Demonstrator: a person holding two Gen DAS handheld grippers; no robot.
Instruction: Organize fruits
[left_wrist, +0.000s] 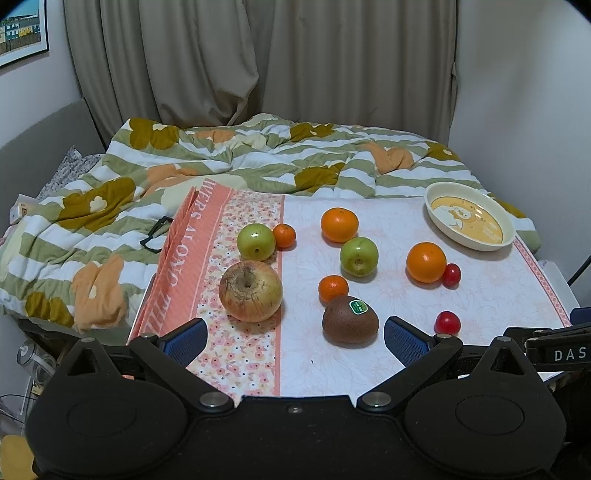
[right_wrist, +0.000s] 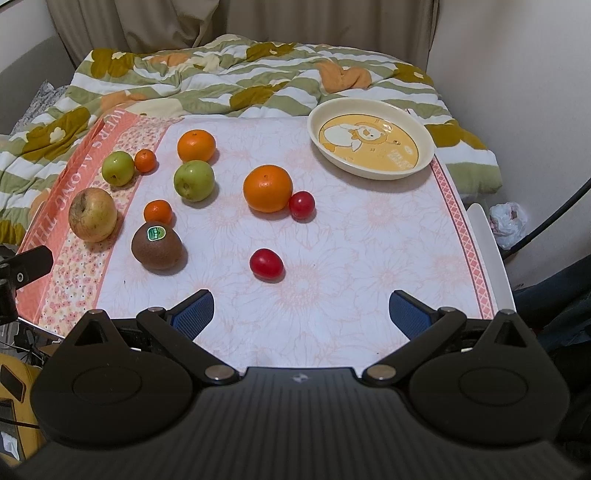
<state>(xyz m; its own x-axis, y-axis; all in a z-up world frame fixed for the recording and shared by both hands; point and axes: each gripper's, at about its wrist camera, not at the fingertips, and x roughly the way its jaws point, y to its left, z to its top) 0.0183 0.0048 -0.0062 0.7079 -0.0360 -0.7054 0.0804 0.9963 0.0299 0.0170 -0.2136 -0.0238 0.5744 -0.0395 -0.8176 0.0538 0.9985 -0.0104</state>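
Note:
Fruits lie loose on a floral tablecloth (right_wrist: 332, 258). A brown kiwi (left_wrist: 350, 320) (right_wrist: 157, 245) with a green sticker lies just ahead of my left gripper (left_wrist: 295, 338), which is open and empty. A yellowish apple (left_wrist: 250, 291) (right_wrist: 92, 214) sits left of it. Two green apples (left_wrist: 359, 256) (right_wrist: 194, 180), two large oranges (left_wrist: 426, 262) (right_wrist: 267, 188), two small mandarins (left_wrist: 333, 288) (right_wrist: 158, 212) and two red tomatoes (left_wrist: 447, 322) (right_wrist: 266, 263) are spread about. My right gripper (right_wrist: 301, 312) is open and empty near the front edge. An empty cream plate (left_wrist: 436, 195) (right_wrist: 373, 170) stands at the back right.
A rumpled striped floral quilt (left_wrist: 221, 162) (right_wrist: 221, 77) covers the bed behind and left of the table. Black glasses (left_wrist: 155, 232) lie on it. A wall stands at the right, with a white bag (right_wrist: 508, 223) and a black cable (right_wrist: 554, 218) beside the table.

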